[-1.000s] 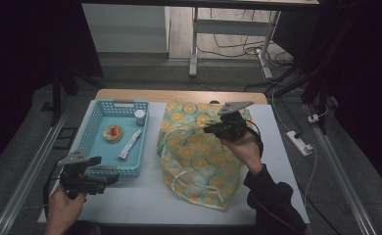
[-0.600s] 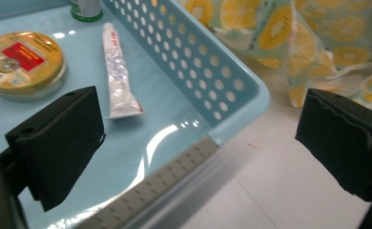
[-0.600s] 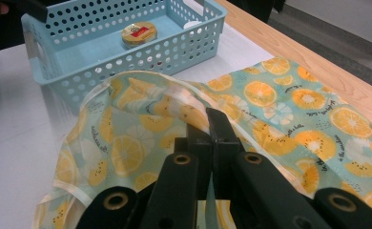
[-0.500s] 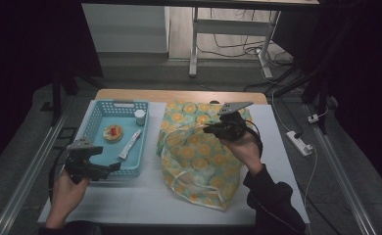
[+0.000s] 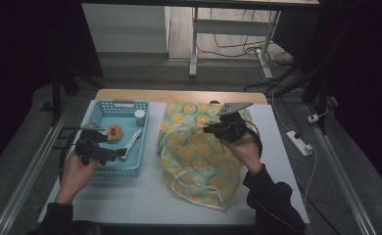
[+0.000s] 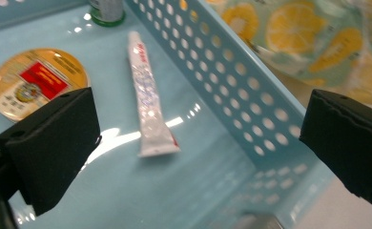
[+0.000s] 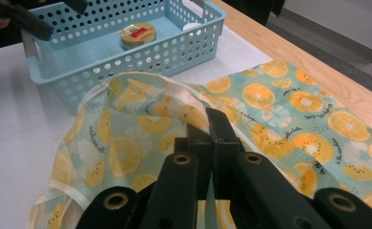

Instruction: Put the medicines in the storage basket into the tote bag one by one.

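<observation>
We are looking at a lemon-print bag [image 5: 199, 156] lying on the white table [image 5: 145, 196], to the right of a blue basket [image 5: 93, 117]. The bag's far rim is lifting off the table because the right gripper [image 5: 209, 129] is pinching it; in the right gripper view the two black jaws are pressed together on the fabric edge [image 7: 208, 114], with the rest of the cloth spreading below and to both sides. The inside of the bag is hidden by its own folds.

We are counting three things in the basket: one white tube [image 6: 148, 98], one round tin [image 6: 36, 81] with a red and gold label, and one small jar [image 6: 107, 10], whose upper part is cut off at the top of the left gripper view. The printing on the tube is too blurred to read.

The left gripper [image 5: 116, 153] is hovering over the basket's near right side with its jaws standing wide apart and gripping nothing. In the left gripper view the tube is lying between the two jaws, below them and nearer the left one, not touching either. The tin is partly hidden behind the left jaw, and the basket's perforated wall [image 6: 241, 90] is running between the tube and the right jaw.
</observation>
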`<state>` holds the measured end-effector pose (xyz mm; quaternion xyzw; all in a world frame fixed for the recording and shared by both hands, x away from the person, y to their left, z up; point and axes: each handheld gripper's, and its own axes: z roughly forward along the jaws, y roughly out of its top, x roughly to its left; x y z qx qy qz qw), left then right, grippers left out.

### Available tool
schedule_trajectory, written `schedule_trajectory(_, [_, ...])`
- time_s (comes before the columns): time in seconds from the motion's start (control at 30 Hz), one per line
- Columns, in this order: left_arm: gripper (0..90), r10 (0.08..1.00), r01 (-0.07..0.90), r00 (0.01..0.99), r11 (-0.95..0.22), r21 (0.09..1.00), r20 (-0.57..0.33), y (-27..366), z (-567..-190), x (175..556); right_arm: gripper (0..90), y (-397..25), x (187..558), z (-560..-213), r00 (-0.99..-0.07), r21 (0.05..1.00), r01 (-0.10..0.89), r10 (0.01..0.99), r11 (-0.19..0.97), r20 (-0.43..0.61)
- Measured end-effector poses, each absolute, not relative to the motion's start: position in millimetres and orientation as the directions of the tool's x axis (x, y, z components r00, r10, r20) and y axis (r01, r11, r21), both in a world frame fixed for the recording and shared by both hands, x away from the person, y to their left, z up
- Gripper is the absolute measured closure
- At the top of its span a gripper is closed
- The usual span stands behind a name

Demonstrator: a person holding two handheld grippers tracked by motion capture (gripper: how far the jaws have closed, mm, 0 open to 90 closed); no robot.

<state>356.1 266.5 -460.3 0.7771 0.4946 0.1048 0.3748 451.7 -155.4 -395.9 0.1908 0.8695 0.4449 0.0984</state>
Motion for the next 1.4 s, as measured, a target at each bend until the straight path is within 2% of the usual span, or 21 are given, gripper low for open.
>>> schedule_trajectory(0.47, [0.1, 0.881, 0.709, 0.444, -0.234, 0.665, -0.163, 270, -459, 406, 89.5, -154, 451, -396, -0.911, 0.812, 0.233, 0.413, 0.534, -0.01])
schedule_trajectory(0.63, [0.1, 0.882, 0.729, 0.426, -0.202, 0.654, -0.202, 274, -461, 423, 89.5, -153, 451, -397, -0.912, 0.812, 0.233, 0.41, 0.536, -0.008])
schedule_trajectory(1.03, [0.0, 0.92, 0.802, 0.356, -0.208, 0.56, -0.167, 287, -486, 461, 89.5, -153, 452, -399, -0.914, 0.808, 0.237, 0.406, 0.539, -0.002])
schedule_trajectory(1.4, [0.0, 0.923, 0.824, 0.355, -0.235, 0.515, -0.147, 287, -500, 481, 89.5, -152, 451, -398, -0.917, 0.808, 0.229, 0.398, 0.542, -0.007])
